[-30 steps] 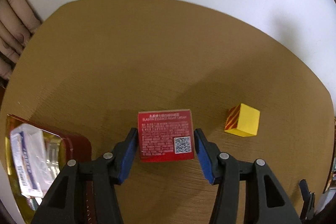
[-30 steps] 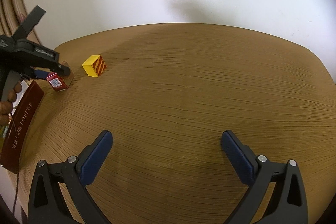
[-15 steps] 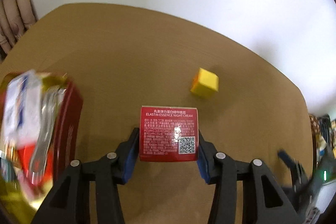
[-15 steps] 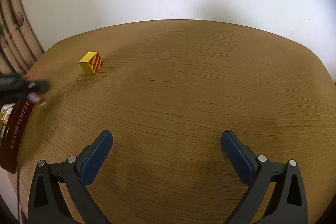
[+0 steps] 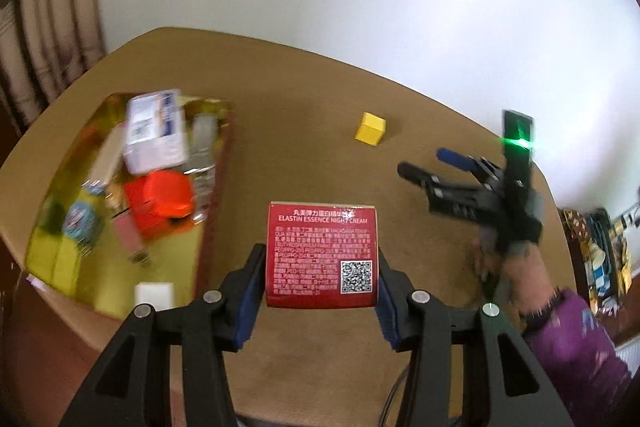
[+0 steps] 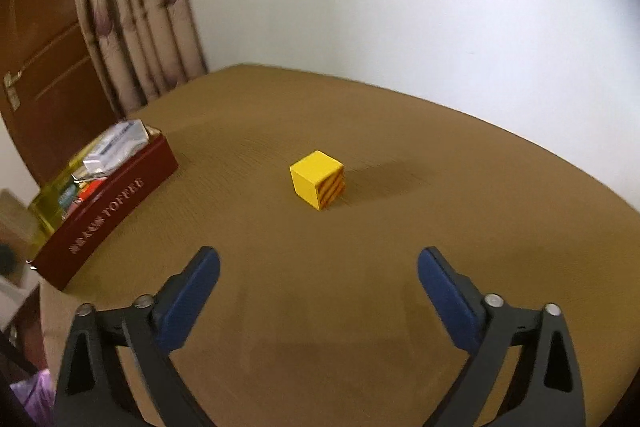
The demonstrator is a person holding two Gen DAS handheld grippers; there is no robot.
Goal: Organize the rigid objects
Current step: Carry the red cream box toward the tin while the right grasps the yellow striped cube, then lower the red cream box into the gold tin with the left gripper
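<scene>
Left wrist: toffee tin (image 5: 208,195) left, yellow cube (image 5: 370,129) ahead, table (image 5: 304,99).

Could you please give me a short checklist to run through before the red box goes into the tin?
1. Left gripper shut on the red night cream box: ok.
2. Box level between the pads: ok.
3. Box clear of the table: cannot tell.
4. Free floor space in the toffee tin among its contents: cannot tell, blurred.
5. Right gripper open, facing the yellow cube: ok.
</scene>
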